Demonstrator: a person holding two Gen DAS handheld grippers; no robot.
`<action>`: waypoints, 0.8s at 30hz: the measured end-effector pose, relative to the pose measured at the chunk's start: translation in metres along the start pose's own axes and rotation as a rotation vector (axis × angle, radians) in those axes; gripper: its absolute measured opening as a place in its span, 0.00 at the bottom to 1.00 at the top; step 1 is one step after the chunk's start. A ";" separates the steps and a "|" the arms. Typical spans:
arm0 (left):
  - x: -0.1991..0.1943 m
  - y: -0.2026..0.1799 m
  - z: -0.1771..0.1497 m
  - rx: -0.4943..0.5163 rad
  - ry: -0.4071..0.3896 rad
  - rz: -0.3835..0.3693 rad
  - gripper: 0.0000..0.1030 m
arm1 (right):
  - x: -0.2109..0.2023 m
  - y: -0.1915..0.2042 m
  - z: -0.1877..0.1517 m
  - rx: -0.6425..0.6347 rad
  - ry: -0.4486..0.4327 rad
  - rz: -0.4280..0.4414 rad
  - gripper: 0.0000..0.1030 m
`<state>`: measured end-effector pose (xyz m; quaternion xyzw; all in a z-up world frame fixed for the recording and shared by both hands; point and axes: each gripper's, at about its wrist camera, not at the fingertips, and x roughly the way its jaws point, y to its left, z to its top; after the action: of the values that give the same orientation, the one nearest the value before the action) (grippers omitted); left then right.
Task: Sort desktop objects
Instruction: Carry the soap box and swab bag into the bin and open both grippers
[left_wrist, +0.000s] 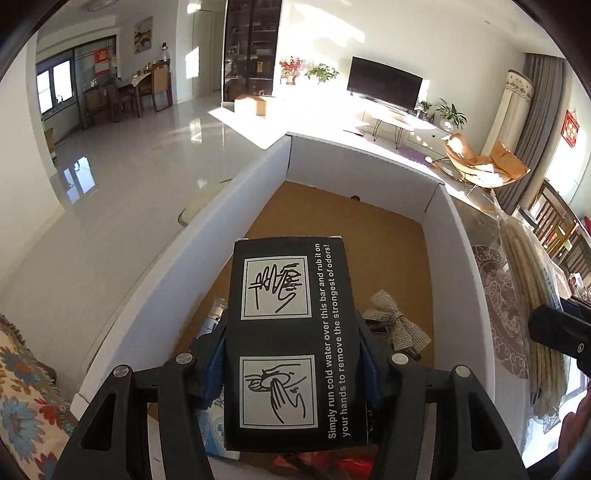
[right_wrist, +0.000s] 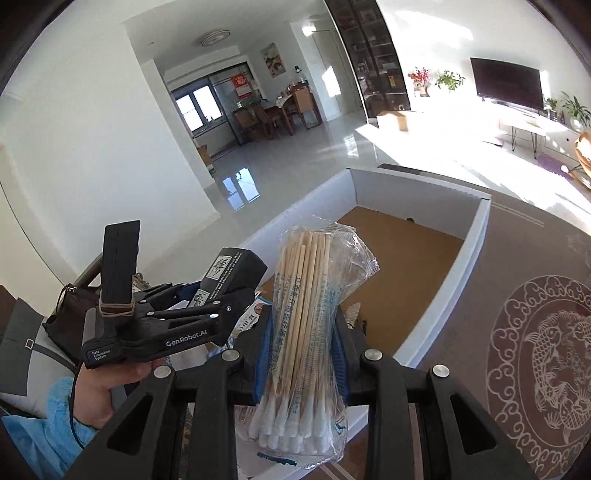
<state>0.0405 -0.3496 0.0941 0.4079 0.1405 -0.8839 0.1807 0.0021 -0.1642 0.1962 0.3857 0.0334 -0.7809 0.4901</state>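
Note:
My left gripper (left_wrist: 291, 354) is shut on a black box (left_wrist: 291, 332) printed with hand-washing drawings, held above the near end of a white cardboard box (left_wrist: 207, 236) with a brown floor. The left gripper (right_wrist: 207, 295) and its black box (right_wrist: 236, 269) also show in the right wrist view, at left. My right gripper (right_wrist: 303, 350) is shut on a clear bag of cotton swabs (right_wrist: 303, 325), held over the white box's (right_wrist: 476, 236) near edge. The swab bag also shows in the left wrist view (left_wrist: 524, 280), at right.
Inside the white box lie a glittery bow (left_wrist: 395, 325), a small bottle (left_wrist: 214, 314) and paper packets (left_wrist: 214, 424). The box stands on a brown tablecloth with a fish medallion (right_wrist: 546, 350). A flowered cushion (left_wrist: 22, 387) lies at left.

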 end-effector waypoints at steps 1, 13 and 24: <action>0.007 0.007 -0.002 -0.016 0.024 0.006 0.56 | 0.018 0.008 -0.003 -0.015 0.032 0.013 0.29; 0.015 0.033 -0.021 -0.129 0.033 0.113 0.86 | 0.081 0.008 -0.032 -0.080 0.171 -0.073 0.89; -0.010 0.008 -0.021 -0.106 -0.009 0.240 0.87 | 0.060 -0.007 -0.028 -0.134 0.135 -0.210 0.93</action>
<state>0.0645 -0.3461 0.0880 0.4078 0.1364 -0.8489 0.3074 -0.0009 -0.1926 0.1363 0.3982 0.1588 -0.7962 0.4269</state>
